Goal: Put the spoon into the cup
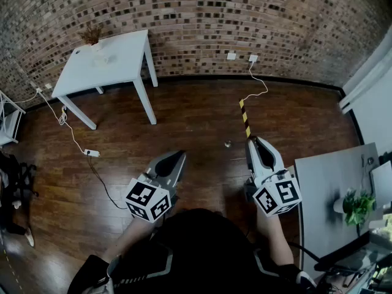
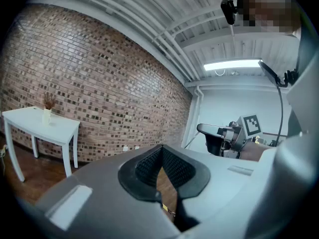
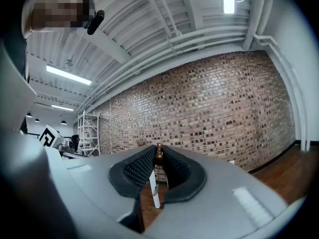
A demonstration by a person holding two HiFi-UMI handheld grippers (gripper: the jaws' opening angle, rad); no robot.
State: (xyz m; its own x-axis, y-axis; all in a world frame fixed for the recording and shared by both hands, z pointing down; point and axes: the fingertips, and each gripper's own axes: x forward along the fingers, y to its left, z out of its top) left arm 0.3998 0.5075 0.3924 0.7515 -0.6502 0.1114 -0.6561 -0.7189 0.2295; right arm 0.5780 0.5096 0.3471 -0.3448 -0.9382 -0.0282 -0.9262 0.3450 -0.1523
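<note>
So the person is standing on a wood floor (image 1: pixel 196 118) and holding both grippers out roughly level in front of them, nowhere near any table. The right gripper (image 3: pixel 158 152) is the one with the spoon (image 3: pixel 154 188). Its jaws are clamped on it right at the tips, with a brown rounded bit pinched between the pads and a white part hanging down in the gap behind. The left gripper (image 2: pixel 162 148) has its jaws closed tip to tip with nothing between them, and only floor shows through the little gap behind the pads. In the head view the two grippers sit side by side, clearly apart, both pointing towards the brick wall (image 1: pixel 245 17).

Around them, a white table (image 1: pixel 119 66) stands against the wall off to the left, with a small vase of dried twigs (image 1: pixel 93 40) at its far left corner. A grey desk (image 1: pixel 327 179) is at the right, with a potted plant (image 1: pixel 357 206) near its right edge. On the floor there's a yellow-and-black tape strip (image 1: pixel 245 118) ahead of the right gripper. A small round thing (image 1: pixel 228 143) lies just left of that gripper's tips, too tiny to say what it is. A power strip (image 1: pixel 92 153) with its cable lies over on the left side of the floor.
</note>
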